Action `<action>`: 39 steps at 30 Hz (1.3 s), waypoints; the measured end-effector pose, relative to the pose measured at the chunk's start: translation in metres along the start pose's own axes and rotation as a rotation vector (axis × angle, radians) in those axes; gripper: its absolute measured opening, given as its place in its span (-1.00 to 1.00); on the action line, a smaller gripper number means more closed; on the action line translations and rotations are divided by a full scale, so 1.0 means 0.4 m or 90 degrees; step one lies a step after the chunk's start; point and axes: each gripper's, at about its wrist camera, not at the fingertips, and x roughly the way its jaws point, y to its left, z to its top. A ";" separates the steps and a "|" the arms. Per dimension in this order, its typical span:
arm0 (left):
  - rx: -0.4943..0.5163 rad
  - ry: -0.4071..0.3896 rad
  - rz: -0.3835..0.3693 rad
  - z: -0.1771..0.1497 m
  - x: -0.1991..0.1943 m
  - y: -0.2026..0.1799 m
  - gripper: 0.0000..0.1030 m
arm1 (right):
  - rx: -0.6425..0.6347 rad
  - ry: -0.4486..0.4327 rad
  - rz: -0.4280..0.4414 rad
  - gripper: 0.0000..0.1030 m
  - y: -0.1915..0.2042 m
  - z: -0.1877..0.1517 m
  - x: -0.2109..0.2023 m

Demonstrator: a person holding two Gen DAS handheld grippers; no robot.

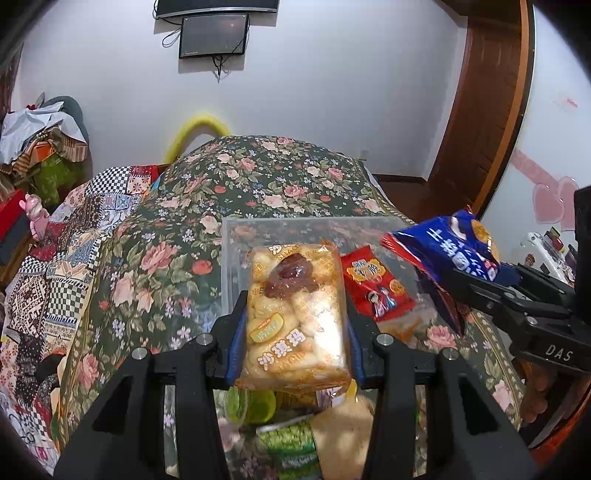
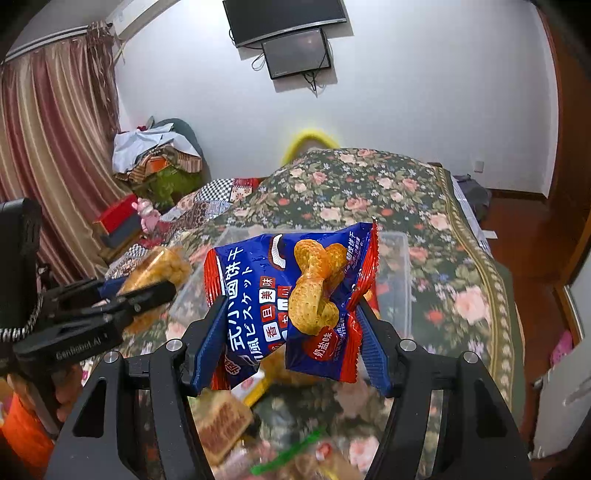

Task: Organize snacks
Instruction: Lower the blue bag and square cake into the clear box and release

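Left gripper (image 1: pixel 295 325) clamped on a clear-wrapped yellow pastry pack (image 1: pixel 295 314); right gripper (image 2: pixel 291 332) pinching a crumpled blue biscuit bag (image 2: pixel 291 295). Both held above a clear plastic bin (image 1: pixel 236 236) on a floral bedspread (image 1: pixel 166 258). Red snack packet (image 1: pixel 376 284) beside the bin. White wall (image 1: pixel 332 92) and screens (image 1: pixel 213 35) beyond.

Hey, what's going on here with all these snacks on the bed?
A person is sorting snacks with a handheld gripper in each hand. The left gripper is clamped on a clear-wrapped orange pack of puffed snack bars, and the right gripper on a crumpled blue biscuit bag. Both are held above the floral bedspread, just short of a clear plastic bin. A small red packet and other loose snacks lie below.
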 end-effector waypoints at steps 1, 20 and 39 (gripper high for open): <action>0.000 0.001 0.002 0.006 0.010 0.001 -0.14 | 0.001 0.001 0.001 0.20 0.000 0.005 0.008; -0.002 0.071 0.017 0.026 0.212 0.025 -0.14 | -0.001 0.111 -0.016 0.22 -0.020 0.003 0.196; 0.012 0.043 0.021 0.039 0.130 0.008 -0.08 | -0.028 0.078 -0.042 0.32 0.000 0.024 0.123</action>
